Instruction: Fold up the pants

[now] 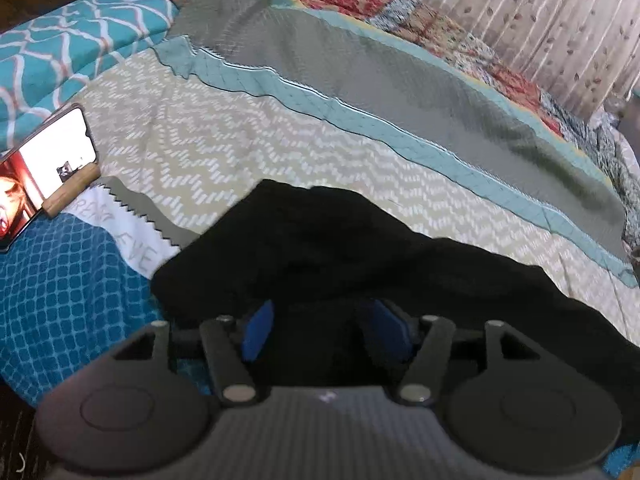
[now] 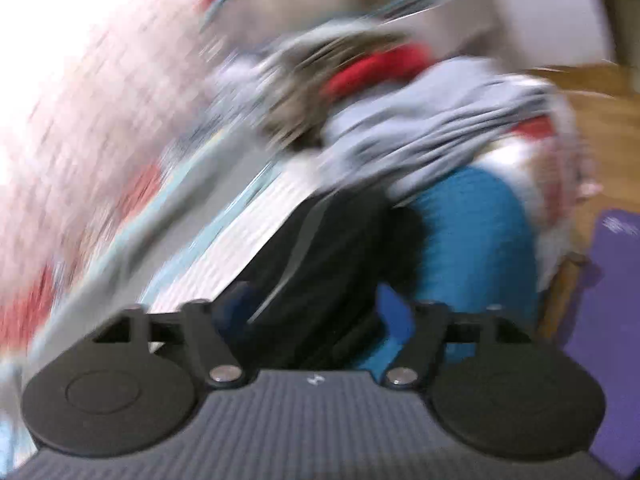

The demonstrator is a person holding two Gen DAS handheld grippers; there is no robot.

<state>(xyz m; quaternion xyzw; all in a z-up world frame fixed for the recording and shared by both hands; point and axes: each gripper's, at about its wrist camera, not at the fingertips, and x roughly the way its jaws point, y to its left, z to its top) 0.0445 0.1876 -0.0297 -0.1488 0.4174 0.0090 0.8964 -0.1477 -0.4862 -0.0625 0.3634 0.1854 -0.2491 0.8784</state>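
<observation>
The black pants (image 1: 360, 252) lie crumpled across the chevron bedspread (image 1: 208, 148), stretching from the middle to the lower right. My left gripper (image 1: 322, 332) is over their near edge. Black cloth lies between its blue pads (image 1: 258, 330), which stand apart and show no clear pinch. The right wrist view is heavily blurred. There the pants (image 2: 328, 248) show a thin grey stripe, and my right gripper (image 2: 316, 312) hovers over them with its jaws wide and nothing pressed between them.
A phone (image 1: 44, 164) leans in a wooden stand at the left on a blue patterned cloth (image 1: 68, 288). A grey and teal quilt (image 1: 380, 92) and curtains lie beyond. A heap of grey and red clothes (image 2: 420, 120) sits past the pants, with wooden floor (image 2: 600, 120) to the right.
</observation>
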